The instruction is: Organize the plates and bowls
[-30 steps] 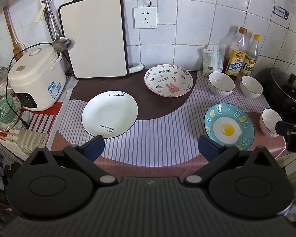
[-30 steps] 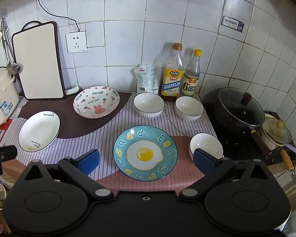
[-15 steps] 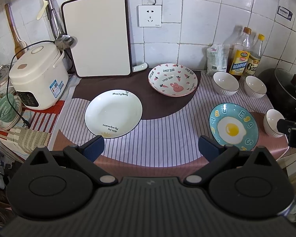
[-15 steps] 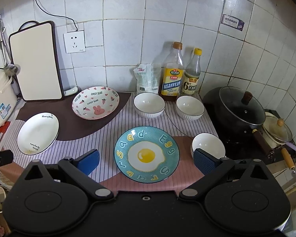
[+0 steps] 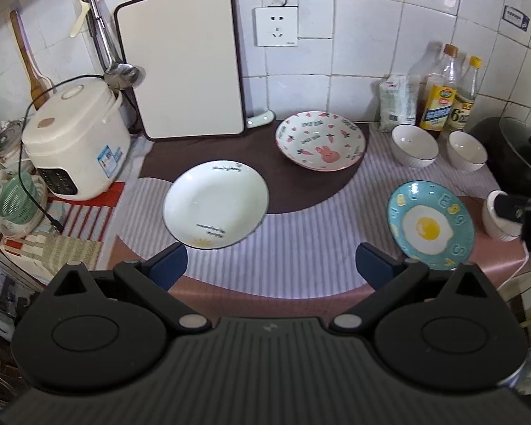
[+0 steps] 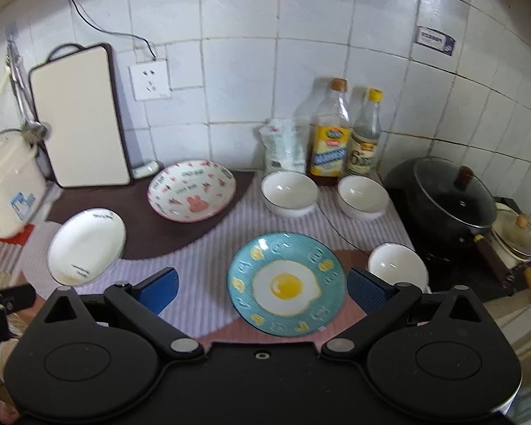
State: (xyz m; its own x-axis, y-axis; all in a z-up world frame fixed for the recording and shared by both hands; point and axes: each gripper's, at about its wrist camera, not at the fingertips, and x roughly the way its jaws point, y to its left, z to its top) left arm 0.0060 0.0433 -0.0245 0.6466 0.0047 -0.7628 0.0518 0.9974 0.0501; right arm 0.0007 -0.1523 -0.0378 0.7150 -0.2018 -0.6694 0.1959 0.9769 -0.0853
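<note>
Ceramic everywhere, nothing stacked yet. My left gripper [image 5: 270,260] hangs w/ jaws spread wide & empty, just short of the white plate [image 5: 216,209]; my right gripper [image 6: 262,287] is equally spread & empty, over the near edge of the blue egg plate [image 6: 286,283].

Plates lie apart on the striped mat [image 5: 301,241]: white one front-left, bunny plate [image 5: 321,145] at the back, egg plate front-right. Three white bowls: back bowl [image 6: 289,193] and second back bowl [image 6: 363,196] by the bottles, near bowl [image 6: 397,265] just beside the egg plate.

My guess at the step: approach for a first pick. I'd come in low, pinch a rim not the centre, lift level, then set plate on plate, bowl in bowl, w/o clinking.

Writing: bunny plate says "LOVELY BEAR", I think; the white plate's rim text is too small for me; the bottle w/ yellow cap [image 6: 364,134] shows a "6°".
</note>
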